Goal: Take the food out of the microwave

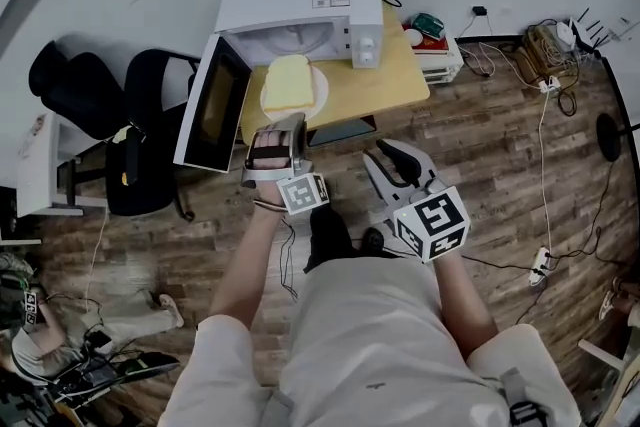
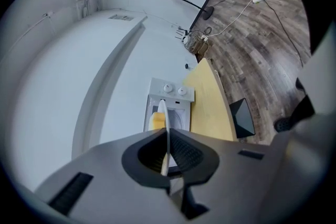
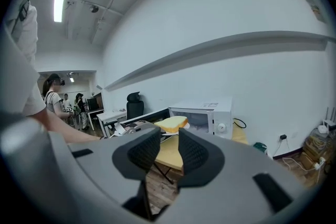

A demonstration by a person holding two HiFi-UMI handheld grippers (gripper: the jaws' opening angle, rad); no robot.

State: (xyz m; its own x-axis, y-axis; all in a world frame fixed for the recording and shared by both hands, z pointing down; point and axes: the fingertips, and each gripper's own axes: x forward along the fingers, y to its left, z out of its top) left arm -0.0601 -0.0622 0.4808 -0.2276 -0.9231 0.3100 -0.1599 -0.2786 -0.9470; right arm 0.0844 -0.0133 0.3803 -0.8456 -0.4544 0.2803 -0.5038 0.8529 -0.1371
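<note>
The white microwave (image 1: 300, 0) stands on a yellow table (image 1: 385, 80) with its door (image 1: 212, 105) swung open to the left. A slice of yellow bread (image 1: 287, 83) lies on a white plate (image 1: 318, 93), which hangs in the air in front of the oven's mouth. My left gripper (image 1: 280, 123) is shut on the plate's near rim; in the left gripper view the plate (image 2: 166, 131) shows edge-on between the pads, with the bread (image 2: 156, 120) beyond. My right gripper (image 1: 392, 155) stands open and empty to the right, apart from the plate; its view shows the bread (image 3: 172, 123) ahead.
Black office chairs (image 1: 150, 115) stand left of the open door. A low white shelf with small items (image 1: 432, 40) sits right of the table. Cables and a power strip (image 1: 540, 260) lie on the wood floor at right. People (image 3: 52, 99) stand far off by desks.
</note>
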